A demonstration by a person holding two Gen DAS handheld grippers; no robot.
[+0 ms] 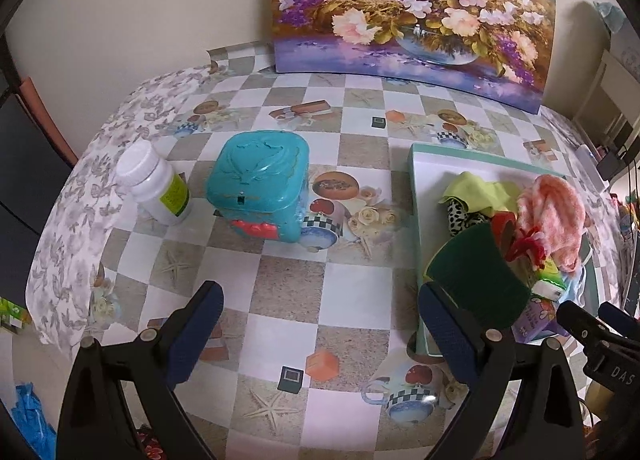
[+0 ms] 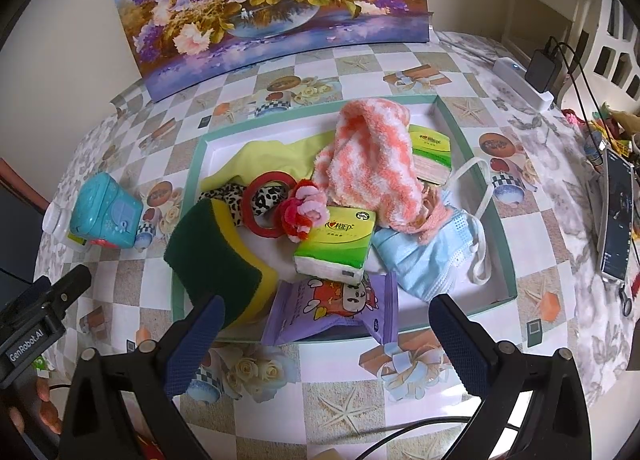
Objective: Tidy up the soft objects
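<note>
A shallow green-rimmed tray (image 2: 472, 128) holds the soft things: a green and yellow sponge (image 2: 218, 248), an orange-white fluffy towel (image 2: 372, 160), a yellow cloth (image 2: 264, 156), a blue face mask (image 2: 428, 256), two green tissue packs (image 2: 340, 240), a purple wipes pack (image 2: 332, 308), a leopard scrunchie and a red-pink one (image 2: 304, 212). My right gripper (image 2: 324, 344) is open and empty just before the tray's near edge. My left gripper (image 1: 320, 328) is open and empty over the tablecloth, left of the tray (image 1: 416, 188); the sponge (image 1: 480, 276) is by its right finger.
A teal plastic box (image 1: 260, 180) and a white pill bottle (image 1: 156, 188) stand left of the tray. A flower painting (image 2: 272, 0) leans on the wall behind. A power strip with charger (image 2: 528, 76) and a phone (image 2: 616, 216) lie at the right.
</note>
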